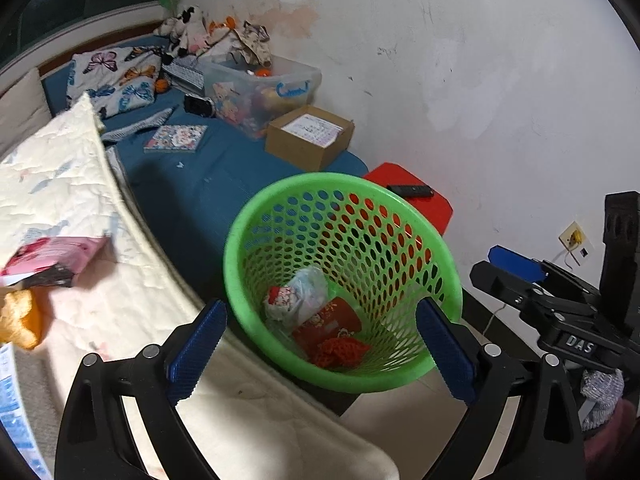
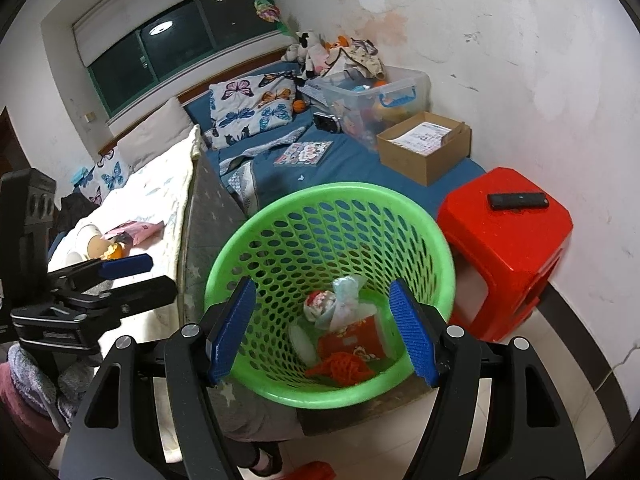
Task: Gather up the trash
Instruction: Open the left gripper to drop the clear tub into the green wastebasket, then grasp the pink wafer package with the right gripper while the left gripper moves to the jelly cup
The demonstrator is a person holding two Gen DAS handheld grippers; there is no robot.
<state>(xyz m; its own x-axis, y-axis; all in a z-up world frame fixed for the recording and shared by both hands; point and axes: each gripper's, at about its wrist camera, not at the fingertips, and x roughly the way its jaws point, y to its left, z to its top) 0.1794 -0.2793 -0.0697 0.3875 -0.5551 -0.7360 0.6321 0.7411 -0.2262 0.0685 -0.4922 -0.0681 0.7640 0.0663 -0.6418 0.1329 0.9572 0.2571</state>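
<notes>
A green perforated basket [image 1: 240,240] [image 2: 218,268] stands tilted at the bed's foot corner. Inside lie a red packet [image 1: 328,320] [image 2: 356,336], a clear plastic bag [image 1: 304,292] [image 2: 344,300] and an orange net [image 1: 340,352] [image 2: 344,364]. My left gripper [image 1: 320,350] [image 2: 160,274] hangs open in front of the basket's near rim, holding nothing. My right gripper [image 2: 324,332] [image 1: 486,264] is also open over the basket's mouth, with nothing between its pads. On the pale quilt to the left lie a pink wrapper [image 1: 56,256] [image 2: 136,230] and an orange scrap [image 1: 20,320] [image 2: 114,252].
A red stool [image 2: 504,240] with a black remote [image 2: 518,201] stands right of the basket against the wall. Farther back on the blue bed are a cardboard box [image 2: 424,156], a clear storage bin [image 2: 372,96], a book [image 2: 304,153], butterfly pillows and soft toys.
</notes>
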